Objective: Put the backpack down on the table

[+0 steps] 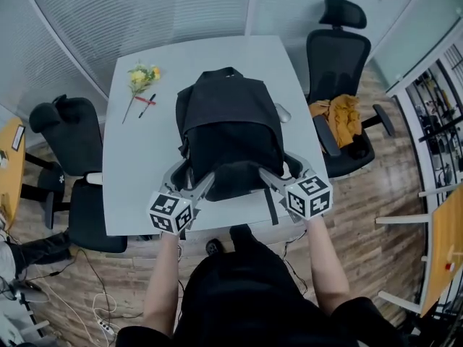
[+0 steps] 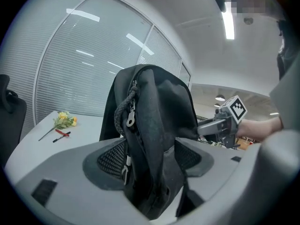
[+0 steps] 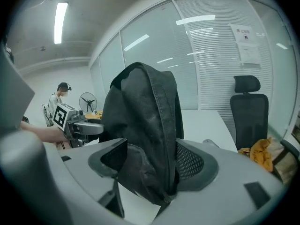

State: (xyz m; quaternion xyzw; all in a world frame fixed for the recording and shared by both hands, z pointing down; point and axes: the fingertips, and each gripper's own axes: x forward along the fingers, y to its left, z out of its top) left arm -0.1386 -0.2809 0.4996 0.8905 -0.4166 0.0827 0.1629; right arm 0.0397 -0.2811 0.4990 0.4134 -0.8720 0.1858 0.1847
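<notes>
Head view first: the black backpack [image 1: 230, 132] is standing upright on the white bench [image 1: 145, 172]. Its base is sitting close to the near edge, and a strap [image 1: 269, 204] is hanging down over that edge. The left tool [image 1: 194, 178] is reaching in at the bag's lower left corner and the right tool [image 1: 281, 170] at its lower right. Both are being held out over the near edge on the person's forearms.

Left gripper view now: the jaws are standing wide apart, released, with the zipper side of the backpack lying loosely between the pads. Right gripper view, same story: the jaws are spread wide, and a fold of dark fabric is sitting between them, not being pinched.

For room, a wide stretch of bench is lying open to the left of the bag, running out to the left edge. A yellow flower [image 1: 142, 74] and a red-and-black pen [image 1: 147, 105] are lying near the far left corner, well apart from the bag. On the right only a narrow strip is showing before the edge, with a small white object [image 1: 282, 112] just beside the bag. One black chair [image 1: 72, 132] is sitting at the left edge. Another chair [image 1: 336, 56] is standing off the far right corner, with an orange cloth [image 1: 338, 118] on its seat.
</notes>
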